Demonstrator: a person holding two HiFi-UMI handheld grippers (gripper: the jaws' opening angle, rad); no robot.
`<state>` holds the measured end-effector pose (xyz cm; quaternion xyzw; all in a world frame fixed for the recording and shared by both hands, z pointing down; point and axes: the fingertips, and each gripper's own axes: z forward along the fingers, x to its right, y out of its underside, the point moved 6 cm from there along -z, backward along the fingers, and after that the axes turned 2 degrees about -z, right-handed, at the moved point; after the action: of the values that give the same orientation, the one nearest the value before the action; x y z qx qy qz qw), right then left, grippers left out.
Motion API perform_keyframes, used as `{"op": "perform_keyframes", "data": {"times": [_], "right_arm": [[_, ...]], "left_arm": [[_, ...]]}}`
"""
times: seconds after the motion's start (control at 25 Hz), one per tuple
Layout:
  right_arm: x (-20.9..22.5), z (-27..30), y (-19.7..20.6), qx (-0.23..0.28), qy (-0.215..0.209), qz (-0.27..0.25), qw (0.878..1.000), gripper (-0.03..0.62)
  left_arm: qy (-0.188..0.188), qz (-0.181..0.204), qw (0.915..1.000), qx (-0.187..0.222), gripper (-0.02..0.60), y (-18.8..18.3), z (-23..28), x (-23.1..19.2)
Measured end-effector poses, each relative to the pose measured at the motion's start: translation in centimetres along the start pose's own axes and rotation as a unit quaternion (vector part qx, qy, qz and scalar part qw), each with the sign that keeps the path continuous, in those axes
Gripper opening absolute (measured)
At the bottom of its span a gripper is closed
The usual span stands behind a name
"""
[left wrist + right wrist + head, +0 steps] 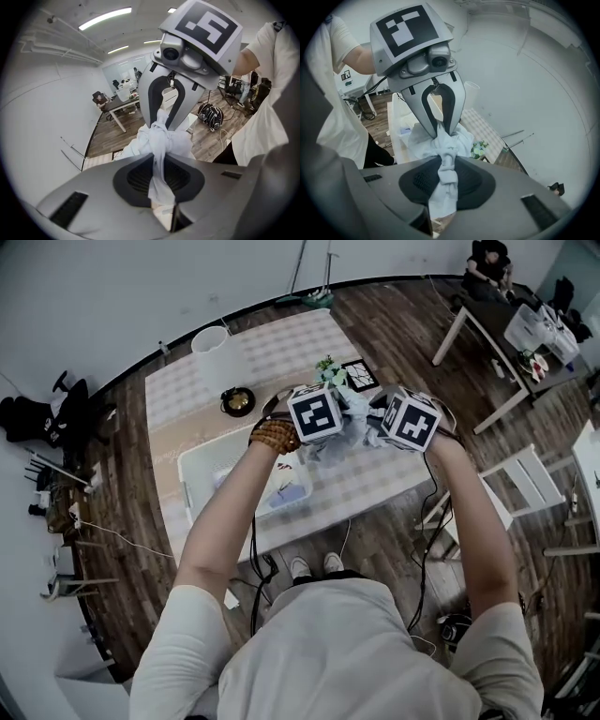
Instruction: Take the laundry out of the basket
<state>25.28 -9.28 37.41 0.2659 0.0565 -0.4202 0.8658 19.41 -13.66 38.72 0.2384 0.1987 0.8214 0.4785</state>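
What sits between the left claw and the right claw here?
A bunched pale cloth, clamped by the left claw and right claw at either end; both gripper views show it.

Dark wood-plank floor [141,577] under me, plain white walls [103,296] behind my desk [281,348], which has a checked cover. A second table [502,322] stands well apart at upper right, with a white chair [527,486] near my right side. Ceiling strip lights [105,18] are lit.
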Motion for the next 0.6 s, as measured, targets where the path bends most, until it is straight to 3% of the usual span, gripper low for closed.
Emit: {"op": "perform_keyframes", "data": {"times": [0.24,0.6], "right_arm": [[-0.4,-0.8,3.6,-0.015,0.003,0.021,1.0,0.098],[-1.1,2.3,5.1,-0.011,-0.019,0.022,1.0,0.098]], "left_arm": [[0.02,0.019,0.9996,-0.001,0.081,-2.5,2.7,0.9],[0.027,0.009,0.9992,-0.027,0.08,-0.9,5.6,1.4]]}}
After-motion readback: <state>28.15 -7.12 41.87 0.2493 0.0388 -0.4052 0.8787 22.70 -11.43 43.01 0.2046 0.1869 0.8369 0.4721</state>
